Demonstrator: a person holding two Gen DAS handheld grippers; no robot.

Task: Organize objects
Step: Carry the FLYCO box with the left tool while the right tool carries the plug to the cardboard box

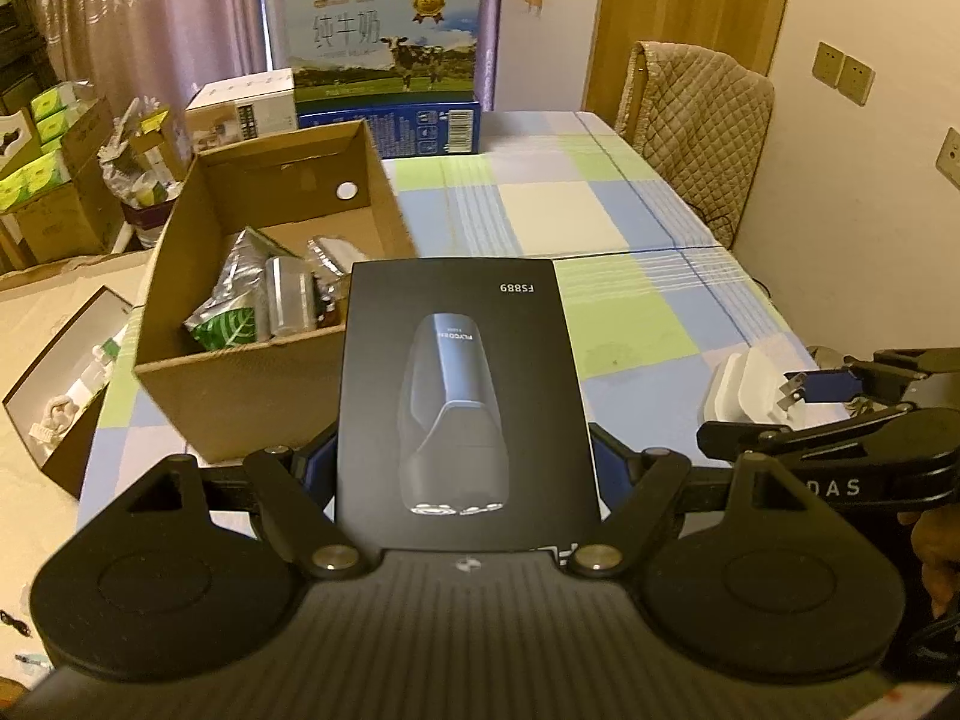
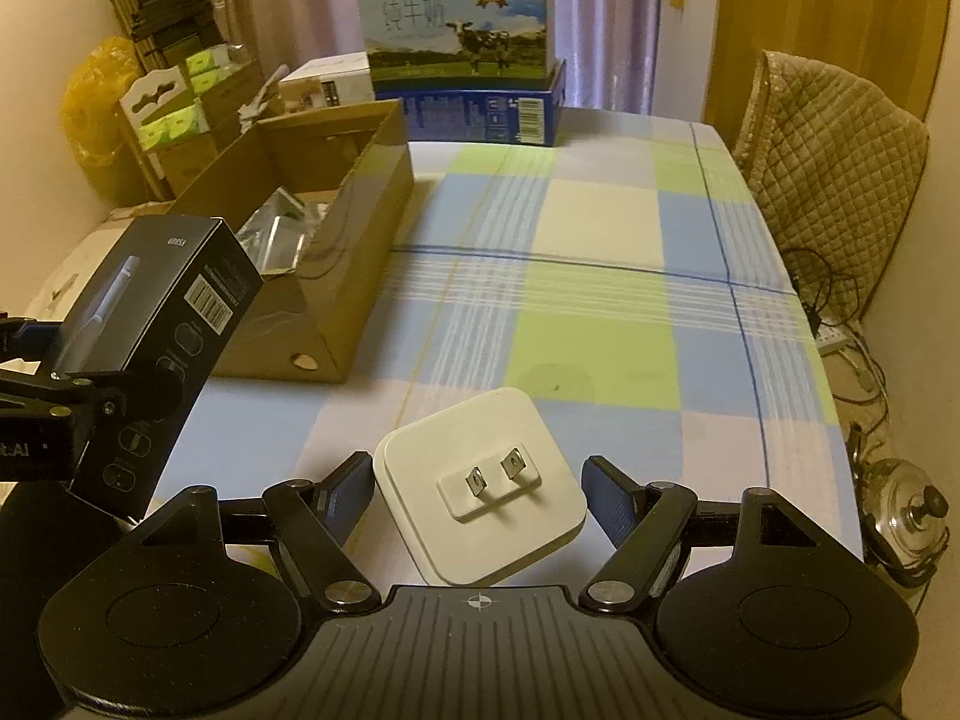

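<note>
Checked cotton in blue, green and cream covers the table (image 2: 600,228). Open brown cardboard box (image 1: 264,276) sits at its left side, already holding foil pouches (image 1: 240,300). Behind it, a stacked milk carton with a cow print (image 2: 459,18).

Left gripper (image 1: 465,462) pinches the black rectangular shaver box (image 1: 462,384) by its two sides, lifted clear of the cloth, just beside the cardboard box's near right corner. Right gripper (image 2: 474,498) stands spread, one blue finger either side of the white square plug adapter (image 2: 480,498) lying prongs-up on the cloth; the left finger sits just beside it, the right one apart.

Risks, judged: the shaver box is held near its lower end, so it could pivot or slip when swung over the cardboard wall, or clip that wall. Adapter's smooth rounded edges may squirt out on closing. The two grippers are near; arms could collide heading to the same box.
</note>
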